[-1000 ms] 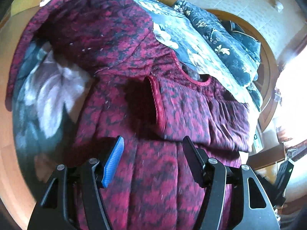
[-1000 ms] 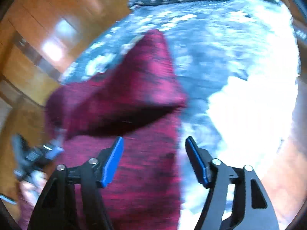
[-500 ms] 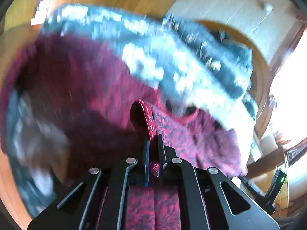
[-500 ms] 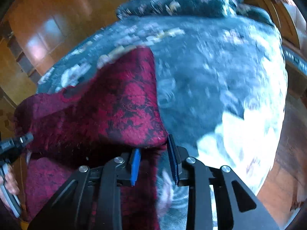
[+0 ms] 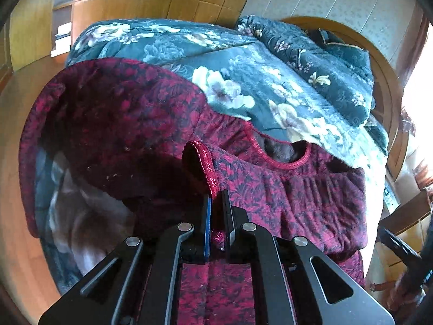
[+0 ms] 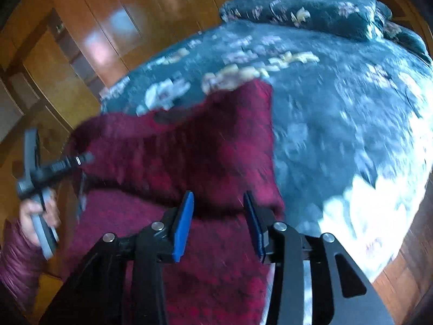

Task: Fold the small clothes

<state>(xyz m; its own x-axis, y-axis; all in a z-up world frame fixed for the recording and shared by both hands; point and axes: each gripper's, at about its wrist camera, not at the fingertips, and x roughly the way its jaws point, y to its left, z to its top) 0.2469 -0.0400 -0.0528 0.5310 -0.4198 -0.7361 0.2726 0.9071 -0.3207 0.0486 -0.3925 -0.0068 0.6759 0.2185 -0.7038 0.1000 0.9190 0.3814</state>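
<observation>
A dark red patterned garment (image 5: pixel 284 189) lies on a bed with a dark floral quilt (image 5: pixel 243 81). Its round neckline (image 5: pixel 278 157) faces the far side, and its left part (image 5: pixel 121 113) is folded over. My left gripper (image 5: pixel 215 199) is shut on a red trimmed edge (image 5: pixel 205 168) of the garment and holds it up. In the right wrist view the garment (image 6: pixel 203 157) is blurred. My right gripper (image 6: pixel 219 203) is open over the garment, its blue pads (image 6: pixel 184 224) apart. The left gripper (image 6: pixel 40 176) shows there at the far left, in a hand.
A folded floral blanket (image 5: pixel 311 54) lies at the bed's head by a curved wooden headboard (image 5: pixel 389 86). Wooden cabinets (image 6: pixel 81 40) stand beyond the bed. Bright sunlight falls on the quilt's right side (image 6: pixel 365 216).
My left gripper closed on the trimmed edge and has lifted it. My right gripper closed near the garment's folded edge half a second ago and has opened again, letting go.
</observation>
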